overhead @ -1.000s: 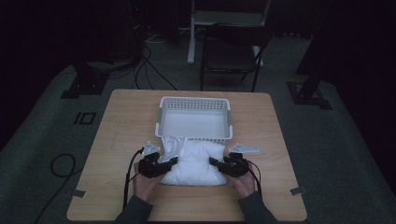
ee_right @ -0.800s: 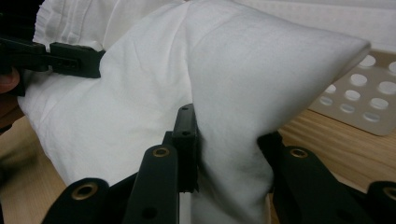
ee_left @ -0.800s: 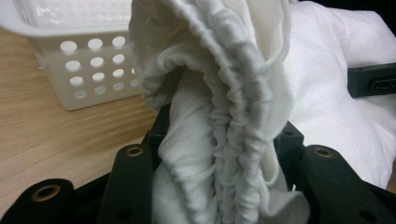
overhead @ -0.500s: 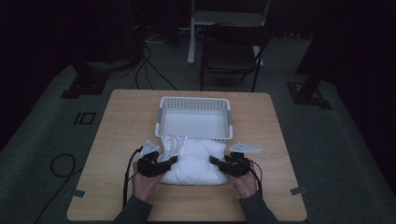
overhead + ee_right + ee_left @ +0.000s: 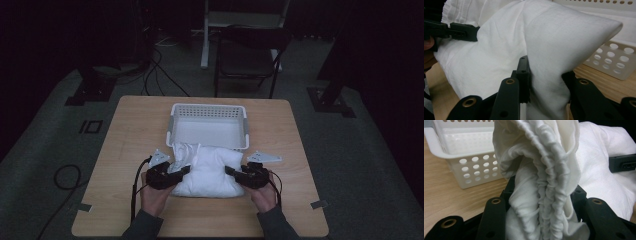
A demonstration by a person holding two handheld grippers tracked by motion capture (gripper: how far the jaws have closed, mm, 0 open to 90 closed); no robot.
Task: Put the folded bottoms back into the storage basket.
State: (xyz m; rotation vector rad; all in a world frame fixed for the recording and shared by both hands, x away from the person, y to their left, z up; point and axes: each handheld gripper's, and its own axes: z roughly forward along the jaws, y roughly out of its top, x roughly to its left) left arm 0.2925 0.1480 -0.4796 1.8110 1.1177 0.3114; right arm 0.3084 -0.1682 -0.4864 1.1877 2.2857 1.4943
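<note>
A white cloth (image 5: 207, 170) lies bunched on the wooden table just in front of a white perforated basket (image 5: 209, 111). My left gripper (image 5: 184, 171) is shut on the cloth's left side, where a gathered, ruffled hem (image 5: 549, 187) stands pinched between the black jaws. On the opposite side my right gripper (image 5: 231, 171) is shut on a smooth fold of the cloth (image 5: 549, 82), which rises into a peak. The basket wall (image 5: 474, 167) is close behind the left hold, and the basket (image 5: 614, 62) lies to the right of the other hold. The far gripper (image 5: 461, 31) shows at upper left of the right gripper view.
The table (image 5: 130, 130) has bare wood on both sides of the basket and along its front edge. A dark chair (image 5: 247, 55) and a white stand are behind the table. Cables (image 5: 65, 175) run over the floor at left.
</note>
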